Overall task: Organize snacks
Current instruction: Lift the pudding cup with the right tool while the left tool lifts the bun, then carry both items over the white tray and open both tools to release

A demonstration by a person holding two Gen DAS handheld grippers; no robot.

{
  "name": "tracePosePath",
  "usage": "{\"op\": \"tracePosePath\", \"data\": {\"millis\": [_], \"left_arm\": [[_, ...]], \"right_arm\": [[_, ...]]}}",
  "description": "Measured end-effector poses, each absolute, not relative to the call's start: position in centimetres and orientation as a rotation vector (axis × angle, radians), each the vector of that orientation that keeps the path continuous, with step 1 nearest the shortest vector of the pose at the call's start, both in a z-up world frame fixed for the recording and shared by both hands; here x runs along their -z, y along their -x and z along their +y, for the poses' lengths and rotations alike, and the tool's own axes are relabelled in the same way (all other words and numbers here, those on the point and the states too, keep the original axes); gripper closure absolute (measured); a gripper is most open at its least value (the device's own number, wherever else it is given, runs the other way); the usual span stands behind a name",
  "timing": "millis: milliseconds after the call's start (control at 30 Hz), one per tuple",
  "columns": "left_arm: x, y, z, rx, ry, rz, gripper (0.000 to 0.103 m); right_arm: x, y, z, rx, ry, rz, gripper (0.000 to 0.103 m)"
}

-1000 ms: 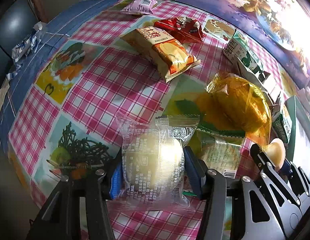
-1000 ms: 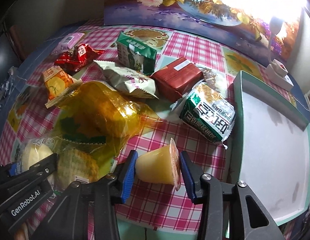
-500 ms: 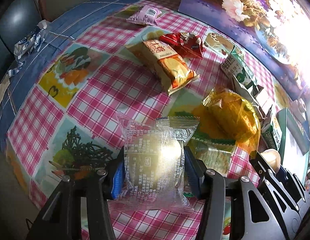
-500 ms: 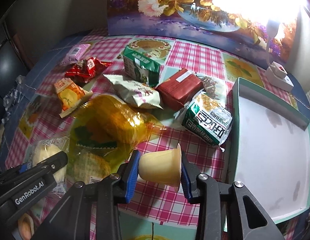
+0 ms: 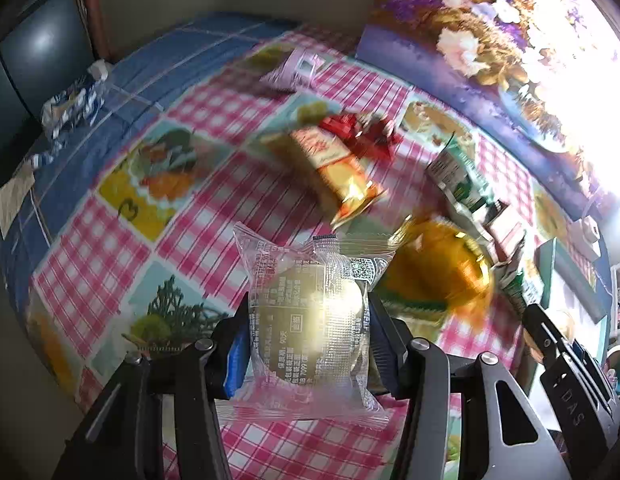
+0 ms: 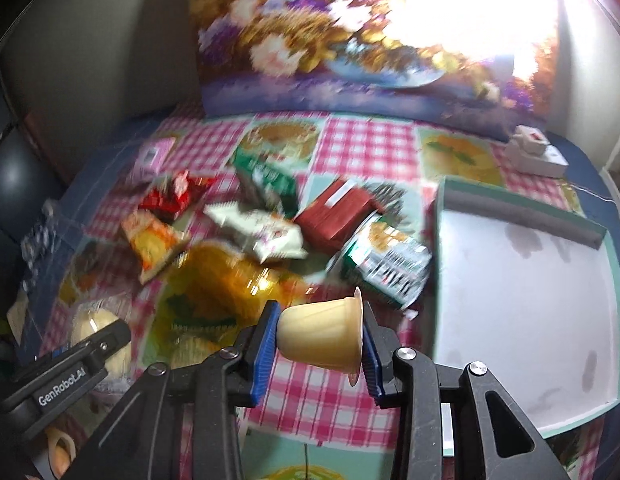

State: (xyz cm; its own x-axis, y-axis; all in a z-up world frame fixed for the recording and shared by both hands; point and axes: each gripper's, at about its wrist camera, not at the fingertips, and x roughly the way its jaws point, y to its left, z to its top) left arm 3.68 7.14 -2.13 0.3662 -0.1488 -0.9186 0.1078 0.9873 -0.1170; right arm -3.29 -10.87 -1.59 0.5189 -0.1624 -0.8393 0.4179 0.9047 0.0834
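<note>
My left gripper [image 5: 308, 340] is shut on a clear-wrapped round cake [image 5: 310, 324] and holds it above the checked tablecloth. My right gripper [image 6: 320, 340] is shut on a pale yellow jelly cup [image 6: 324, 334], lying sideways between the blue pads, lifted above the table. A white tray with a teal rim [image 6: 522, 216] lies to the right of the right gripper. The left gripper also shows in the right wrist view [image 6: 66, 364] at lower left.
Several snacks lie in a loose pile: an orange cellophane bag [image 6: 226, 276], a green-white packet [image 6: 386, 264], a dark red box [image 6: 338, 216], a white packet [image 6: 262, 236], a green carton [image 6: 266, 180], an orange packet [image 5: 338, 168]. A white power strip [image 6: 538, 156] sits behind the tray.
Both grippers have risen from the table with their snacks held. The jelly cup is now clear of the cloth, and the views are tilted up and blurred by motion.
</note>
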Motion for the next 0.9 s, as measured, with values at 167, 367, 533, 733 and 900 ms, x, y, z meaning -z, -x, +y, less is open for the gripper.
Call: {"op": "tracePosePath", "data": {"millis": [167,367,533,733,900], "left_arm": [[-0.4,-4.2,2.9,0.223,-0.029,1.147,0.049],[-2.5,-5.0,-4.2,0.314,-0.102,1.138,0.049],[-2.9,-5.1,-10.0,0.382,-0.138,1.148,0.049],[-2.3,-3.7,-16.7,0.467,-0.207,1.142,0.049],[-1.4,-2.8,-20.6,0.519,-0.241,1.128,0.049]], "right_arm": [[0.0,3.4,-13.8,0.441,-0.352,0.917,0.063],[-1.0,4.6,-18.6,0.584,-0.412,0.897,0.063],[-0.9,6.2,-23.7,0.7,-0.493,0.895,0.063],[-0.4,7.9,-28.5,0.827,-0.552,0.887,0.063],[0.1,8.9,-32.1,0.898,-0.589,0.884,0.063]]}}
